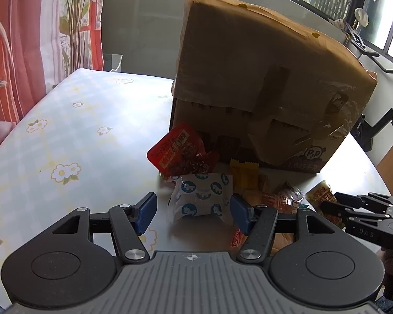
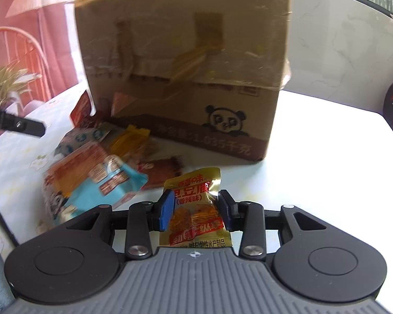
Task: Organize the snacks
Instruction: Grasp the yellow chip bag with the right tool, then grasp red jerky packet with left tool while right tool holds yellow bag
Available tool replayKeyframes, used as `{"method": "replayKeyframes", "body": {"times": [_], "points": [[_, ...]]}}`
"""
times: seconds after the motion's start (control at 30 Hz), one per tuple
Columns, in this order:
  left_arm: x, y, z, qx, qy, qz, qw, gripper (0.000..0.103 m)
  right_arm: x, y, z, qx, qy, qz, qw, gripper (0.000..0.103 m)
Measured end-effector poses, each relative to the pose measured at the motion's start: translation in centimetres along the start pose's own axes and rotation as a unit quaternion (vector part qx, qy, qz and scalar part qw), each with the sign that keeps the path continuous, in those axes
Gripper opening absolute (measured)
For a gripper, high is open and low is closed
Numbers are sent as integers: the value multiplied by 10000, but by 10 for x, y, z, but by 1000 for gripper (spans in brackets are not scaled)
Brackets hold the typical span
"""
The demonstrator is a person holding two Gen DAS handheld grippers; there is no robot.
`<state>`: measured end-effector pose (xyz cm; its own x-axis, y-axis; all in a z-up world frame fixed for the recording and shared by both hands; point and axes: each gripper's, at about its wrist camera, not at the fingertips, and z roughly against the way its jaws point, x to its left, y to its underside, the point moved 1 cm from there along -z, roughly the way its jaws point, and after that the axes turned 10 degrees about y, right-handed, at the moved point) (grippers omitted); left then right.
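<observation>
A pile of snack packets lies on the table in front of a cardboard box [image 1: 262, 78]. My left gripper [image 1: 194, 210] is open, its blue pads on either side of a white packet with blue circles [image 1: 200, 197]. A red packet [image 1: 178, 151] leans on the box, with a yellow packet [image 1: 245, 176] beside it. My right gripper [image 2: 196, 209] is shut on a gold tofu snack packet [image 2: 192, 209]; it also shows at the right of the left wrist view [image 1: 325, 204]. A blue and orange packet [image 2: 91, 180] lies left of it.
The box [image 2: 186, 60] has a panda print and stands at the table's middle. The table has a flowered cloth [image 1: 65, 136] on the left and a bare white top [image 2: 327, 157] on the right. A red curtain [image 1: 18, 39] hangs at the left, windows at the back right.
</observation>
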<state>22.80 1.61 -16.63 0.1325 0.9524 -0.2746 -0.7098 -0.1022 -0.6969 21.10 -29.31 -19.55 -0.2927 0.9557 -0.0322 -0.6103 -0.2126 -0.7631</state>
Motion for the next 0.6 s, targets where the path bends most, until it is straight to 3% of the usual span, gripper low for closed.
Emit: {"method": "replayKeyframes", "body": {"times": [0.2,0.6], "points": [[2,0,1,1,-53,19,10000,65,-23,-1,-20,-105,73,-726,9973,39],[13,-10,-9,27,-238,331,9992,65,-20,10,-24,-140,80,-731,9972,39]]}}
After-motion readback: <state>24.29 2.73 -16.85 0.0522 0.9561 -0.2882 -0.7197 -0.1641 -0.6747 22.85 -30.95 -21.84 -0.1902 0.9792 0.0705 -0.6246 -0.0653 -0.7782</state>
